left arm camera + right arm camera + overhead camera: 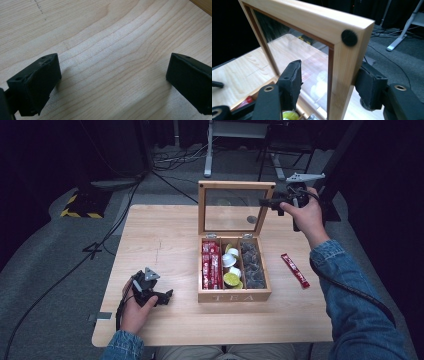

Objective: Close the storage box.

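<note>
The right gripper [267, 202] straddles the right-hand post of the glass-paned wooden lid [235, 207] of the light wooden tea box [234, 295]; one jaw stands a little off the glass side, so a firm clamp cannot be confirmed, though this placement would steady the upright lid. The box sits mid-table, its compartments holding red sachets [211, 265], round pods [231, 265] and dark tea bags [251, 265], with a loose red stick sachet [295, 270] just right of it. The left gripper [162, 296] rests low over bare pale wooden table [165, 240], jaws spread wide and empty, seemingly parked out of the way.

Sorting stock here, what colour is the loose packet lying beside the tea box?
Red packet, clearest in the high view.
</note>
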### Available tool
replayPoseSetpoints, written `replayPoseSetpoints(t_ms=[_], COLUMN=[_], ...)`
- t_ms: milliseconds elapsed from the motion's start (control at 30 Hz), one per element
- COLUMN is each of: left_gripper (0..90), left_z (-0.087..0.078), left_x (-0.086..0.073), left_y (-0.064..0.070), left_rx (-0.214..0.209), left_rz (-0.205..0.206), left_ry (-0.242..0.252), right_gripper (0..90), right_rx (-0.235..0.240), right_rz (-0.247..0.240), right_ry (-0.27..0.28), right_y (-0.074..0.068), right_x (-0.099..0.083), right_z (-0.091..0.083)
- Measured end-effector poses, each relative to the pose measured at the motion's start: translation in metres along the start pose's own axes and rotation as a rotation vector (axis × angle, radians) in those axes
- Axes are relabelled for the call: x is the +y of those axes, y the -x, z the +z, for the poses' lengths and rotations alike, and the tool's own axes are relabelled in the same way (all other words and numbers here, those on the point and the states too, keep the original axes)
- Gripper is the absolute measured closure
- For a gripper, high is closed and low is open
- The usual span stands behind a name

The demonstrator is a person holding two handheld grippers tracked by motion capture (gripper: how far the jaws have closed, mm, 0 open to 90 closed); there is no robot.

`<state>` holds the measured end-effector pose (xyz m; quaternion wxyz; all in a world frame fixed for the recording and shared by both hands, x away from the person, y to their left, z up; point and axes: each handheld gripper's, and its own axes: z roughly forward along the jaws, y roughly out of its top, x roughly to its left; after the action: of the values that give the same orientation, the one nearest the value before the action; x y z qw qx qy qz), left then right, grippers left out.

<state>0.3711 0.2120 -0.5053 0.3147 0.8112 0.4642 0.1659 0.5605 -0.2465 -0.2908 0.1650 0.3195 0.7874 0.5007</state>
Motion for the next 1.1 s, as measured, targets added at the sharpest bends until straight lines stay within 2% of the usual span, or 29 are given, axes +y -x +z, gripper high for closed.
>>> replayPoseSetpoints(t_ms=[100, 267, 367, 600, 833, 1100], left_gripper=[0.1, 0.1, 0.2, 0.1, 0.1, 0.1], left_z=[0.0, 0.0, 0.0, 0.0, 0.0, 0.0], left_x=[0.0, 0.0, 0.0, 0.0, 0.0, 0.0], left_y=[0.0, 0.0, 0.0, 0.0, 0.0, 0.0], left_rx=[0.001, 0.002, 0.002, 0.002, 0.002, 0.001], left_rz=[0.0, 0.0, 0.0, 0.001, 0.001, 0.002], left_ry=[-0.001, 0.0, -0.001, -0.001, -0.002, -0.002], right_gripper=[44.1, 44.8, 43.9, 44.1, 44.0, 45.0], right_rx=[0.008, -0.006, 0.001, -0.029, -0.04, -0.004], right_rz=[-0.001, -0.009, -0.018, -0.063, -0.091, -0.092], right_ry=[-0.003, 0.003, -0.016, -0.066, -0.08, -0.106], right_y=[-0.006, -0.017, -0.024, -0.042, -0.053, -0.065], right_x=[-0.001, -0.002, -0.003, -0.007, -0.014, -0.027], right_z=[-0.008, -0.02, -0.024, -0.036, -0.045, -0.055])
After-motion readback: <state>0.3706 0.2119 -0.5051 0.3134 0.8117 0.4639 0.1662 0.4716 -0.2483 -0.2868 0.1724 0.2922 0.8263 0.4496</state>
